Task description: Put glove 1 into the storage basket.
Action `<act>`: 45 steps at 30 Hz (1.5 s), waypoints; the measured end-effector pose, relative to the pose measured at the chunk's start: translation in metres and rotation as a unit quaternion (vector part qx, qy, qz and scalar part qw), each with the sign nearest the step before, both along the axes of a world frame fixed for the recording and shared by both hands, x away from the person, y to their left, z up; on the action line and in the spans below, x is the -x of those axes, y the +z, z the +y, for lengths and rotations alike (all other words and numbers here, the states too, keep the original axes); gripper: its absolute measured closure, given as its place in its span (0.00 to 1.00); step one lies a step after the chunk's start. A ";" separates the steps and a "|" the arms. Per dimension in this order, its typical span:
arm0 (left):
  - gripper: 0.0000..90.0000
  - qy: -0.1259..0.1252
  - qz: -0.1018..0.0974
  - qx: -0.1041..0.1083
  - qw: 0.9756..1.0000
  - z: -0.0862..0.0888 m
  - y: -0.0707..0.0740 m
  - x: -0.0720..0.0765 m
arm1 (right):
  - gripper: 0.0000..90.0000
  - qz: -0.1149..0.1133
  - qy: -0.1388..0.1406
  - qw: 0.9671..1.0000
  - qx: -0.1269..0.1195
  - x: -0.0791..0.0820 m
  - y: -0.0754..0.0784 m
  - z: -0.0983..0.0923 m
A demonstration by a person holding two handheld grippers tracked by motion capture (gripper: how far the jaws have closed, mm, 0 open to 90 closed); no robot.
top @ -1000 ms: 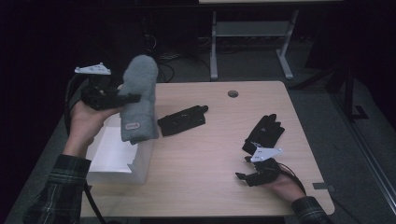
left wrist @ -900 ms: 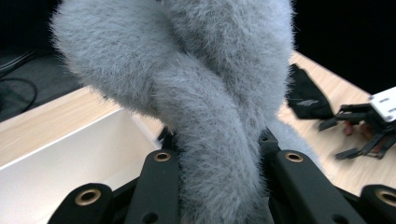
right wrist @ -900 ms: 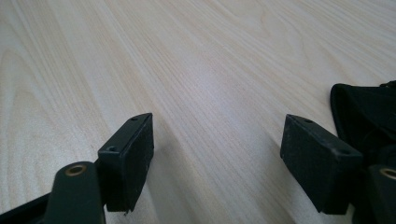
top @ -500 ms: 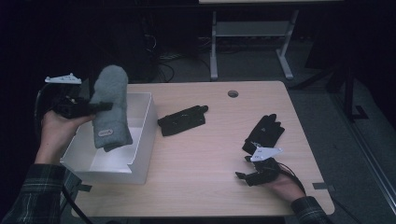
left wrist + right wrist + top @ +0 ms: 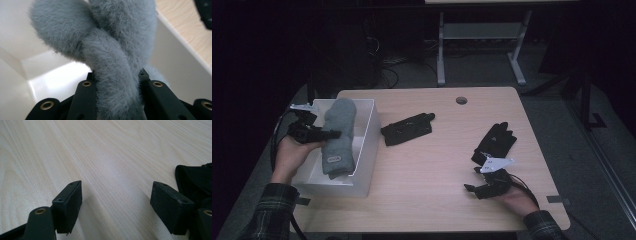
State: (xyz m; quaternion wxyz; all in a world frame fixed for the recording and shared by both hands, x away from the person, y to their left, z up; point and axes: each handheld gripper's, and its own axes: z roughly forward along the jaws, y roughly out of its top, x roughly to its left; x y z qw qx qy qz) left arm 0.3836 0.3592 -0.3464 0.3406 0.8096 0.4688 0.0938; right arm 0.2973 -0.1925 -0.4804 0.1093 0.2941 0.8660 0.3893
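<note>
A fluffy grey sock [image 5: 337, 137] hangs inside the white box [image 5: 369, 130] at the table's left, with my left gripper [image 5: 328, 134] shut on it. In the left gripper view the grey sock [image 5: 115, 65] is squeezed between the two black jaws, with the box wall [image 5: 172, 62] behind it. My right gripper [image 5: 471, 182] rests low on the table near the front right, open with bare wood between its fingers [image 5: 68, 205]. A black glove [image 5: 496, 142] lies just beyond it, its edge at the glove [image 5: 195, 182] side of the right gripper view.
A second black glove [image 5: 408, 128] lies mid-table, right of the box. A round cable hole [image 5: 461, 100] sits near the far edge. Table legs [image 5: 442, 50] and cables stand on the dark floor behind.
My left hand has carried the grey sock left and down, from above the table into the white box. The right gripper has stayed put.
</note>
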 end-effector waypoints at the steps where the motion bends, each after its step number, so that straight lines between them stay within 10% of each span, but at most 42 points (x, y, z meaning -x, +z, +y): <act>1: 0.78 0.001 0.007 -0.001 1.000 0.000 -0.006 -0.002 | 0.28 0.000 0.000 1.000 0.000 0.000 0.000 0.000; 20: 0.59 0.038 0.080 -0.022 0.996 0.007 -0.071 -0.025 | 0.28 0.000 0.000 1.000 0.000 0.000 0.000 0.000; 29: 0.22 0.073 0.043 -0.048 0.995 -0.001 -0.057 -0.029 | 0.28 0.000 0.000 1.000 0.000 0.000 0.000 0.000; 45: 0.19 0.060 -0.016 -0.034 0.998 -0.015 -0.008 -0.028 | 0.28 0.000 0.000 1.000 0.000 0.000 0.000 0.000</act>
